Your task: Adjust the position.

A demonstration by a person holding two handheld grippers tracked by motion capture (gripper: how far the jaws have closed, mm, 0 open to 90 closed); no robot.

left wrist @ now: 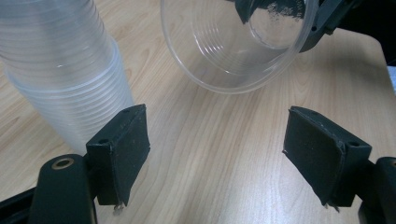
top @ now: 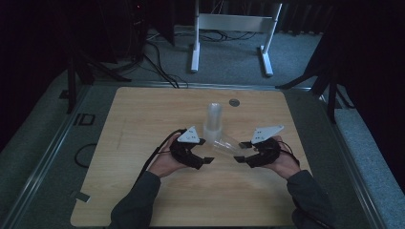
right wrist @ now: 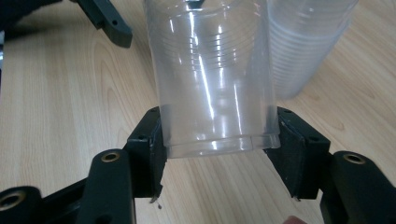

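1. Your right gripper point(right wrist: 217, 154) has its pads clamped on the base end of a single clear plastic cup point(right wrist: 212, 79), one pad on each side of the wall. Gripping low on the base leaves the rim free (the likely reason for this hold).
2. In the high view that cup point(top: 228, 144) lies tilted between your two hands, base toward the right gripper point(top: 243, 155) and mouth toward the left gripper point(top: 206, 150). In the left gripper view its open mouth point(left wrist: 233, 46) faces the camera above the table point(left wrist: 210, 140), clear of the wood.
3. Your left gripper point(left wrist: 217, 154) has its jaws spread with nothing between the pads; bare tabletop shows through the gap. It sits just beside the foot of the cup stack point(left wrist: 65, 70).
4. Note the stack point(top: 213, 121): it stands upside down near the table's middle, wide rims on the wood, so it rests steady while one cup is handled.
5. Judgement: the single cup appears separated from the stack, and the left gripper seems positioned either to steady the stack or to receive the cup's rim.
6. Keep the right pads firm; thin plastic may flex and slip.
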